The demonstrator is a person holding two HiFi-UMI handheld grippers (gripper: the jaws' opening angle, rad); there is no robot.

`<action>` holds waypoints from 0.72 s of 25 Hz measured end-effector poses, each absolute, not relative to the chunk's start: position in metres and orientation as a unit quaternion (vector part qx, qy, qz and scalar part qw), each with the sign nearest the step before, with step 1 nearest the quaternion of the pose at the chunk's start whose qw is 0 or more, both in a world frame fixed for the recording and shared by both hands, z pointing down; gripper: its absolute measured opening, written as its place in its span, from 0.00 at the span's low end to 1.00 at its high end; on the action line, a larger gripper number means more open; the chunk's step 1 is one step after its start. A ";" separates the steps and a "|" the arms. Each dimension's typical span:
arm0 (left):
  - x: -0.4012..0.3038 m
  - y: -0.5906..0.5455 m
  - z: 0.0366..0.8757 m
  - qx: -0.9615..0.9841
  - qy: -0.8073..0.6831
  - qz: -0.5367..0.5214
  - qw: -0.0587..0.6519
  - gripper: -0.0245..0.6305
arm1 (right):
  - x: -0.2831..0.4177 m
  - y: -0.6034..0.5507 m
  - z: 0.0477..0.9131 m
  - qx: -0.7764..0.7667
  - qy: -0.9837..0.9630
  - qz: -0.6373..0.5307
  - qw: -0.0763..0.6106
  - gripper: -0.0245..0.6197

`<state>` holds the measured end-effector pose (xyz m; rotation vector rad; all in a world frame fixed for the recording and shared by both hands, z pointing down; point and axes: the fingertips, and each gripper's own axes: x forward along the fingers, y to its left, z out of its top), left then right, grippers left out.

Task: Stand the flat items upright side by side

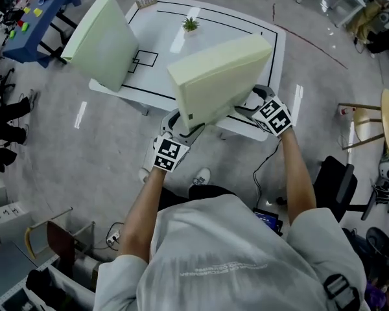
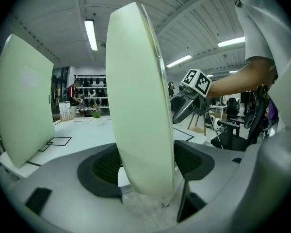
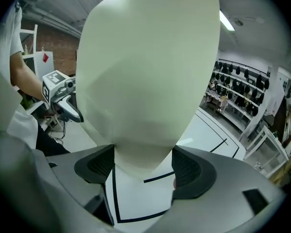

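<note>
Foam slab point(image 1: 217, 76) clamped at its lower edge by left gripper point(image 1: 181, 126) and right gripper point(image 1: 251, 106), held over desk point(image 1: 279, 44), yet to stand beside other slab point(image 1: 100, 41) already upright.

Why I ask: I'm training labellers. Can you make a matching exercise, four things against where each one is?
1 near foam panel
2 far foam panel
3 small plant
4 blue table

a on the floor, far left
b held by the left gripper and right gripper
c far middle of the white table
d standing on the white table's left side

Pairs: 1-b, 2-d, 3-c, 4-a
</note>
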<state>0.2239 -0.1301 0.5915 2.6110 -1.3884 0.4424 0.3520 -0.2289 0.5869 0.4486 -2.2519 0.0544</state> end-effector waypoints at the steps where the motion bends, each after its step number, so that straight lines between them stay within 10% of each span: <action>1: 0.227 -0.130 0.592 0.870 -0.464 0.148 0.076 0.58 | 0.353 -0.232 0.588 0.174 -0.893 0.017 0.415 0.64; 18: 0.245 -0.151 0.599 0.852 -0.493 0.151 0.091 0.49 | 0.322 -0.292 0.607 0.122 -0.898 -0.033 0.422 0.61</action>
